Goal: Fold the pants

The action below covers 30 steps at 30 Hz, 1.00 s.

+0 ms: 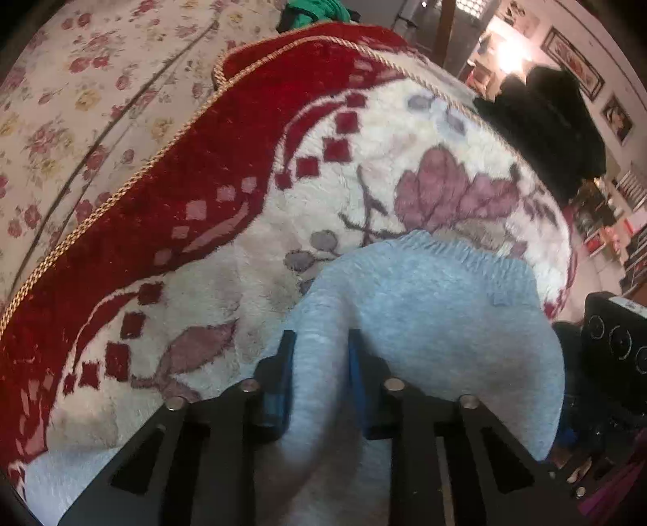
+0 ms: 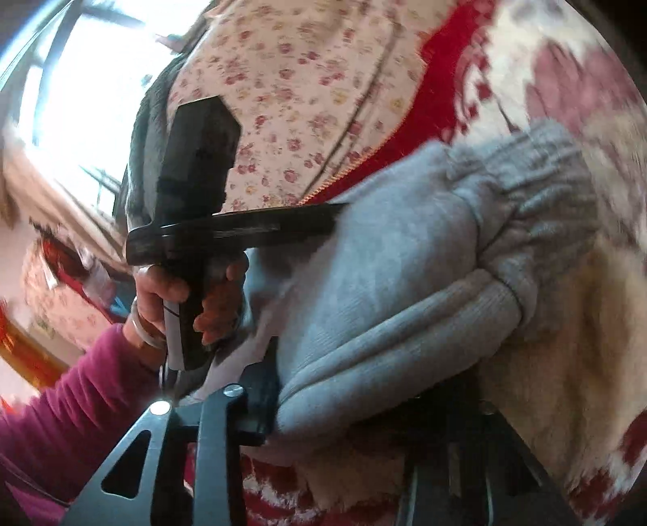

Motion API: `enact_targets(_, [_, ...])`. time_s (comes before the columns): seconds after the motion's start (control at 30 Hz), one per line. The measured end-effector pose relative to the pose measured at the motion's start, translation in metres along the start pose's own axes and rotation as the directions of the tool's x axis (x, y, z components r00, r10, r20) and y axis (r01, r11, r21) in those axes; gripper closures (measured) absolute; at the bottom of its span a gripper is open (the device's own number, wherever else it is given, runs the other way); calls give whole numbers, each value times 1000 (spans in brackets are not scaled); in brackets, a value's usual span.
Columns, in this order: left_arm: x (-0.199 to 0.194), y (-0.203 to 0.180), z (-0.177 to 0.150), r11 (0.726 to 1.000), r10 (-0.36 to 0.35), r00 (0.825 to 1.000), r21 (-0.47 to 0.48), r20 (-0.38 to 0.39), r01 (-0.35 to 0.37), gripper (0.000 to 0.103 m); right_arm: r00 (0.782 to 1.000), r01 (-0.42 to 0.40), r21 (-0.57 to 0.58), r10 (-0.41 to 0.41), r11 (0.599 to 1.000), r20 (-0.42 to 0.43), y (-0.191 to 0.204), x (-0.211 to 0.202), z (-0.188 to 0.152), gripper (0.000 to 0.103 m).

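The light grey pants (image 1: 424,299) lie bunched on a red and white fleece blanket (image 1: 226,170). My left gripper (image 1: 321,364) is shut on a thick fold of the pants between its blue pads. In the right wrist view the pants (image 2: 404,283) show a ribbed cuff (image 2: 538,210) and drape over my right gripper (image 2: 364,388). Its left finger (image 2: 259,400) presses the cloth; the right finger is hidden under the fabric. The left gripper's body (image 2: 194,194), held by a hand, bites the pants from the left.
A floral bedsheet (image 1: 81,89) lies beyond the blanket. A dark garment (image 1: 546,121) sits at the blanket's far right and green cloth (image 1: 315,12) at the far edge. A bright window (image 2: 81,81) shows upper left in the right wrist view. A magenta sleeve (image 2: 60,412) is at lower left.
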<state>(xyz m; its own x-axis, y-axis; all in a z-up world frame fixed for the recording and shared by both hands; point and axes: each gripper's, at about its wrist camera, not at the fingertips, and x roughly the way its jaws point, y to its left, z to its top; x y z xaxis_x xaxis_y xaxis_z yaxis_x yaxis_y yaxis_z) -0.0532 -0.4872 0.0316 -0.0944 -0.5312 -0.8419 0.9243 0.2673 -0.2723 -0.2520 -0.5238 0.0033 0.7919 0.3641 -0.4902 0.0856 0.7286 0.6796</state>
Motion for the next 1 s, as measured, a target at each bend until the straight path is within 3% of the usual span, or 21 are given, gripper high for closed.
enact_targets(0.3, [-77,-5,4,1000,18,987,-14,159,-16,84,998,21,-139,-13,990,55,50,-14,24,68])
enact_targets(0.57, [-180,13,-15,994,91,941,-80,326,-68,85,993,67,-325,-30,943,118,135,-14,43,68])
enact_targets(0.7, [-230,38,-46,982,156,908,-159,389,-100,92,992,96,-448,-46,889,121,191,6,42,68])
enact_targets(0.73, [-241,45,-55,978,170,899,-181,404,-103,97,992,98,-473,-49,876,116,201,11,39,68])
enact_targets(0.83, [-277,70,-94,957,229,867,-263,442,-119,98,994,101,-567,-55,818,97,239,35,25,68])
enact_targets(0.93, [-305,97,-145,918,321,840,-362,438,-162,98,998,65,-641,-46,765,46,269,69,5,68])
enact_targets(1.0, [-320,117,-185,873,401,823,-441,403,-210,98,998,38,-693,-56,719,-4,286,99,-14,71])
